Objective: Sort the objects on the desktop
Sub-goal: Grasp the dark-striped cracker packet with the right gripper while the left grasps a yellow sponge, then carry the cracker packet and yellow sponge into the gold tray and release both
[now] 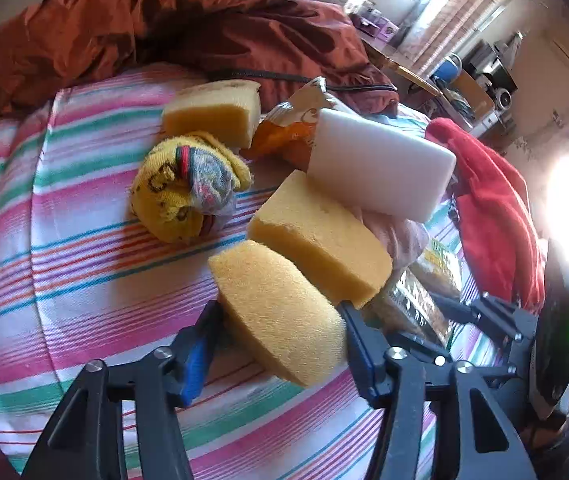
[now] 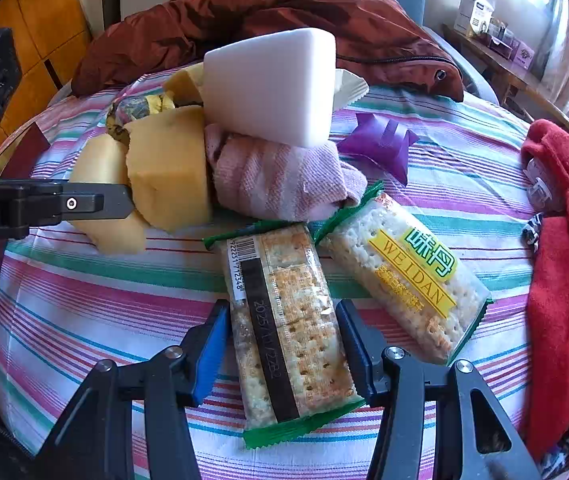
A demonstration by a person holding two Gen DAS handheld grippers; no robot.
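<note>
My left gripper (image 1: 278,314) is shut on a yellow sponge (image 1: 280,312) just above the striped cloth. A second yellow sponge (image 1: 320,240) lies just beyond it, with a white foam block (image 1: 380,164) leaning on top. A third sponge (image 1: 212,114) and a rolled yellow sock (image 1: 188,186) lie further back. My right gripper (image 2: 282,320) has its jaws around a green-edged cracker packet (image 2: 288,332) lying on the cloth. A second cracker packet (image 2: 404,284) lies to its right. The left gripper's finger (image 2: 84,202) shows at the left beside the sponges (image 2: 168,168).
A rolled pink sock (image 2: 280,176) lies under the white block (image 2: 272,84). A purple star-shaped thing (image 2: 380,144) sits behind the packets. A red cloth (image 2: 564,240) covers the right edge. A rust-brown jacket (image 2: 284,12) lies across the back. An orange snack bag (image 1: 288,136) sits behind the sponges.
</note>
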